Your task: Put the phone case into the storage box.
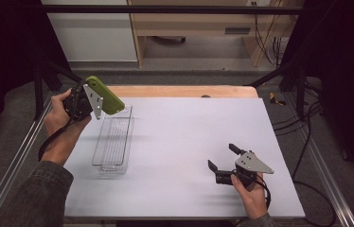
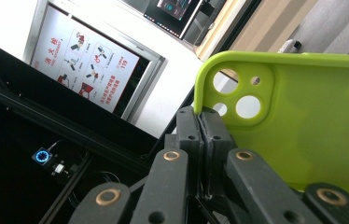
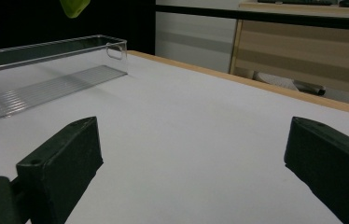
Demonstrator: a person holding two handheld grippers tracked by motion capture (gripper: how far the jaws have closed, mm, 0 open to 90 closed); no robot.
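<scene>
A lime-green phone case (image 1: 108,98) hangs tilted above the far end of a clear plastic bin (image 1: 100,142) at the table's left. My left gripper (image 1: 98,100) is shut on it. In the left gripper view the jaws pinch the case (image 2: 303,126) at its edge beside the camera cut-outs, with the left gripper (image 2: 202,128) closed tight. My right gripper (image 1: 221,156) rests low over the white table near the front right, open and with nothing in it. In the right gripper view the right gripper (image 3: 196,158) stands wide, the bin (image 3: 46,70) is empty, and the case's corner (image 3: 73,7) shows above it.
A white mat (image 1: 189,142) covers the table, with a wooden edge (image 1: 180,91) at the back. Metal frame rails (image 1: 9,170) run along both sides. Cables (image 1: 307,142) lie to the right. A wooden cabinet (image 1: 194,23) stands behind the table.
</scene>
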